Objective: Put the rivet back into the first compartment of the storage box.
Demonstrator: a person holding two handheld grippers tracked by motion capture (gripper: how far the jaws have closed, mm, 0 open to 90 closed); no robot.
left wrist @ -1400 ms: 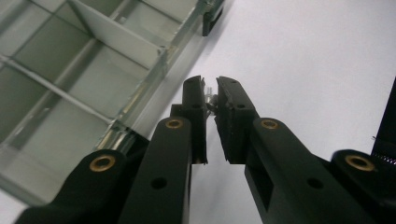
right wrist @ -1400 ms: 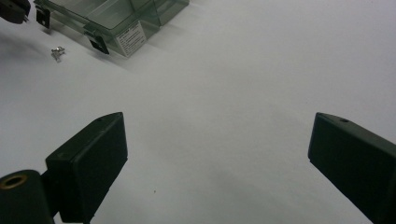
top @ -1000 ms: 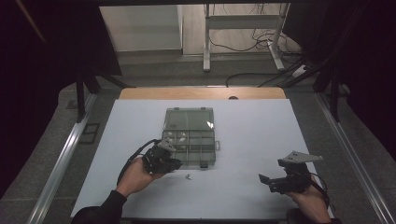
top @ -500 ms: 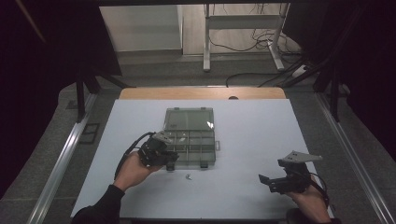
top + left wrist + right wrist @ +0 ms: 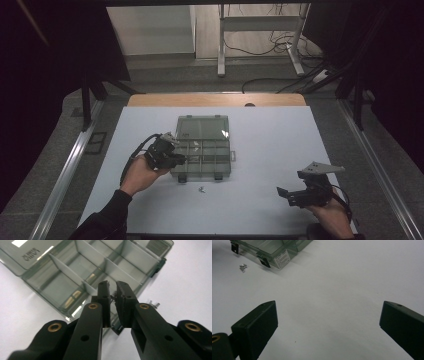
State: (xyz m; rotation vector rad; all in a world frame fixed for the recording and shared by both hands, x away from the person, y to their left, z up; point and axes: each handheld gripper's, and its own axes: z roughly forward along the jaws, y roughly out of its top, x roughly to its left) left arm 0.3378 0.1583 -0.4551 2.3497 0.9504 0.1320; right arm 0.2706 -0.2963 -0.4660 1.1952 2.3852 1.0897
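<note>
A clear grey compartment box (image 5: 202, 150) lies open in the middle of the white table, its lid folded back. My left gripper (image 5: 183, 159) hovers at the box's near left corner. In the left gripper view its jaws (image 5: 113, 293) are shut on a small metal part (image 5: 113, 296), above the box's compartments (image 5: 75, 270). Another small metal part (image 5: 201, 189) lies loose on the table just in front of the box, and it also shows as the loose part (image 5: 153, 304) and the loose part (image 5: 242, 267). My right gripper (image 5: 281, 193) rests low at the front right, open (image 5: 328, 322) with nothing between its fingers.
The white table top (image 5: 270, 145) has bare room to the right of the box. The box's front latches (image 5: 264, 262) face the person. Beyond the table's wooden far edge (image 5: 215, 99) stand a metal frame and cables on the floor.
My left gripper has lifted slightly and moved away from the front edge and to the left, up to the box's near left corner. The right gripper has stayed where it was.
</note>
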